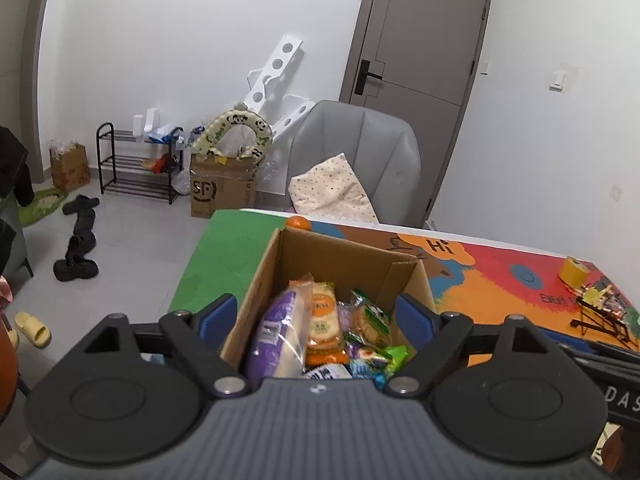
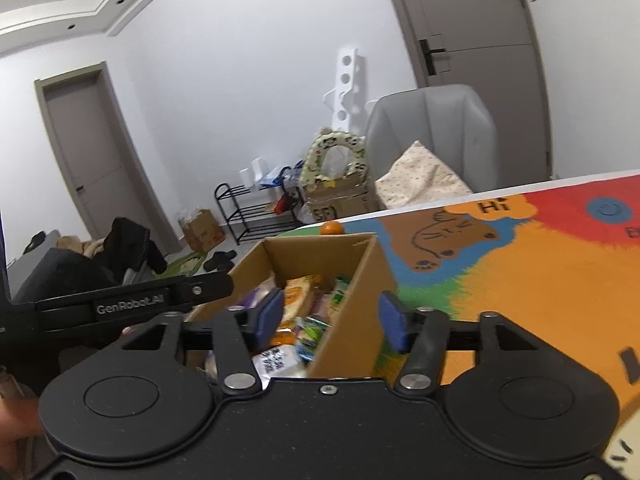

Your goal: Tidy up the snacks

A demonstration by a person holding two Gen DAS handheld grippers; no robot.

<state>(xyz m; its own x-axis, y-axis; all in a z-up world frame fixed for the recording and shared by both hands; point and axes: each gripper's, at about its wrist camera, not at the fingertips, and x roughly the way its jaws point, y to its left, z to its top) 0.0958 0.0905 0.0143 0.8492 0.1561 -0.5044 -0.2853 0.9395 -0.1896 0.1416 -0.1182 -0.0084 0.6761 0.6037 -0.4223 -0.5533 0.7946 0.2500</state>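
An open cardboard box [image 1: 340, 256] stands on the colourful table mat [image 1: 500, 280], filled with wrapped snacks. Among them are a purple packet [image 1: 272, 336], an orange cracker pack [image 1: 322, 316] and a green-wrapped biscuit pack [image 1: 370, 316]. My left gripper [image 1: 316, 316] is open over the near end of the box, its blue pads spread about as wide as the box. My right gripper [image 2: 332, 318] is open too, and the box's right wall [image 2: 360, 300] rises between its pads without touching them. A white packet with a printed code [image 2: 276, 360] lies at the near end.
An orange fruit [image 1: 298, 223] sits behind the box. A yellow tape roll [image 1: 574, 270] and a tangle of dark sticks [image 1: 600, 312] lie at the right of the mat. A grey chair [image 1: 356, 152] with a pillow stands beyond the table. Floor clutter lies at the left.
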